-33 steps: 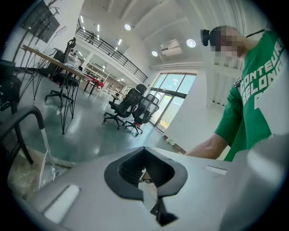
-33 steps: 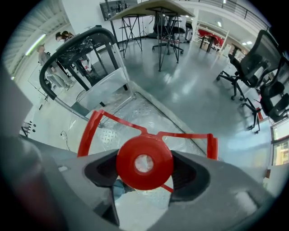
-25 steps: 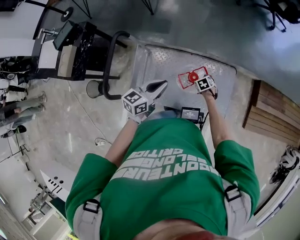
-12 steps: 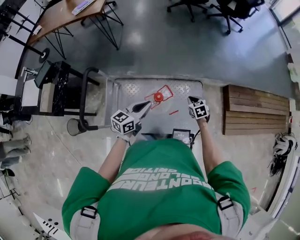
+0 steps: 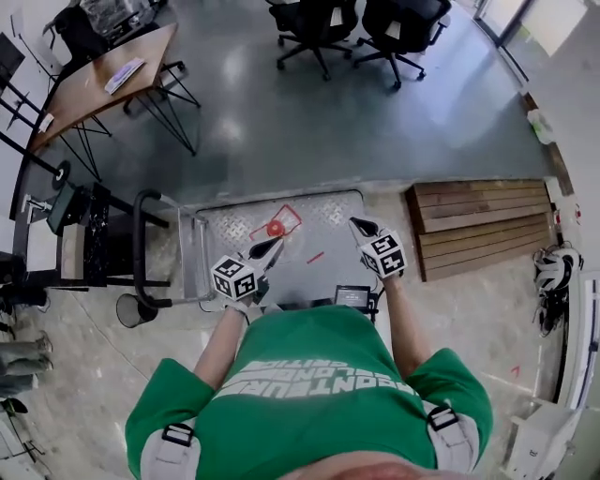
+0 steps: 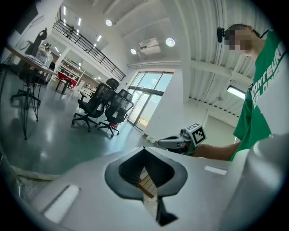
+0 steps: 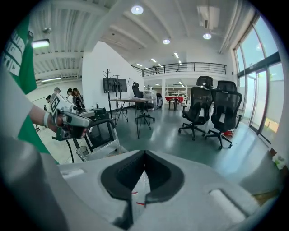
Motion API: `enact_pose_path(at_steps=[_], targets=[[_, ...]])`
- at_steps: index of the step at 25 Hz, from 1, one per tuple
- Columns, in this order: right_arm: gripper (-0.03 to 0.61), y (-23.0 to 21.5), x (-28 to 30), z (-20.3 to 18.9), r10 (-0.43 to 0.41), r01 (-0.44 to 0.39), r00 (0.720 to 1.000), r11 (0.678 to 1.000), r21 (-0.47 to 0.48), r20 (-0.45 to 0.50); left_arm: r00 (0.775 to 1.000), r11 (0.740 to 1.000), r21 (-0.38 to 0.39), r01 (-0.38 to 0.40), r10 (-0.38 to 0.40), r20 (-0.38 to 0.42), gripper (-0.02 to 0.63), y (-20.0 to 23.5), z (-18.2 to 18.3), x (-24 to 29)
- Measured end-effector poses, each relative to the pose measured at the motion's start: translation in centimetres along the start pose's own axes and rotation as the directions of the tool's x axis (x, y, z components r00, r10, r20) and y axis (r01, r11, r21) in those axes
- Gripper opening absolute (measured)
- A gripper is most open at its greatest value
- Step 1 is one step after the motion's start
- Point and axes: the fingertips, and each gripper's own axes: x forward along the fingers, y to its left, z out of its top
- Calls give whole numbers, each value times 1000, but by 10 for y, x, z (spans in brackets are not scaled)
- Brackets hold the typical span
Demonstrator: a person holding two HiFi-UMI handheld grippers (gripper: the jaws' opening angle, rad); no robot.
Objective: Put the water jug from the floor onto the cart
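The water jug (image 5: 276,228), clear with a red cap and red-edged label, stands on the cart's metal deck (image 5: 225,230) in the head view. My left gripper (image 5: 276,245) hovers just near of the jug, raised above it, jaws shut and empty. The right gripper (image 5: 355,224) is held up to the jug's right, well apart from it, also shut on nothing. In the left gripper view the closed jaws (image 6: 144,151) point toward the right gripper (image 6: 174,143). The right gripper view shows its shut jaws (image 7: 144,155) and the left gripper (image 7: 86,121) beside the cart handle (image 7: 101,128).
The cart's black push handle (image 5: 141,253) rises at the deck's left end. Black equipment stands (image 5: 80,234) sit further left. Wooden planks (image 5: 478,225) lie right of the cart. A desk (image 5: 103,80) and office chairs (image 5: 319,23) stand across the grey floor.
The right gripper was down at the jug's red cap; it has lifted off and now hangs shut and empty. Both grippers and the head view have risen. The jug stays on the cart.
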Motion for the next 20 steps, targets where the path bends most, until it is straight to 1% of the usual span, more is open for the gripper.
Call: enact_pose_path(at_steps=[2,6,10,13,17,20], targets=[[-6,5,-14,5,6,-6,1000,1000,-5,26,1000,1000,8,6,-6,-4,12,-5,0,5],[-8,12,-32,3,10,-8,998,1000,-30,58,1000,1000,22,22,-22,-7,12,-10,-7,11],[-8,1,-44,33,1,4,996,998,-58,90,1000,999,43,30,-30,-1,12,-15,12,20],[-7,2,-44,45,8,-1,994,998,-70,105,999,997,63,36,-36,10,12,-15,25,18],[-6,21,-52,32,26,-21,996,998,-53,80,999,999,34,36,-35,-13,12,-26,11,10],[-8,23,-53,25,39,-35,997,998,-49,64,999,999,13,33,-33,-31,12,-32,3,12]])
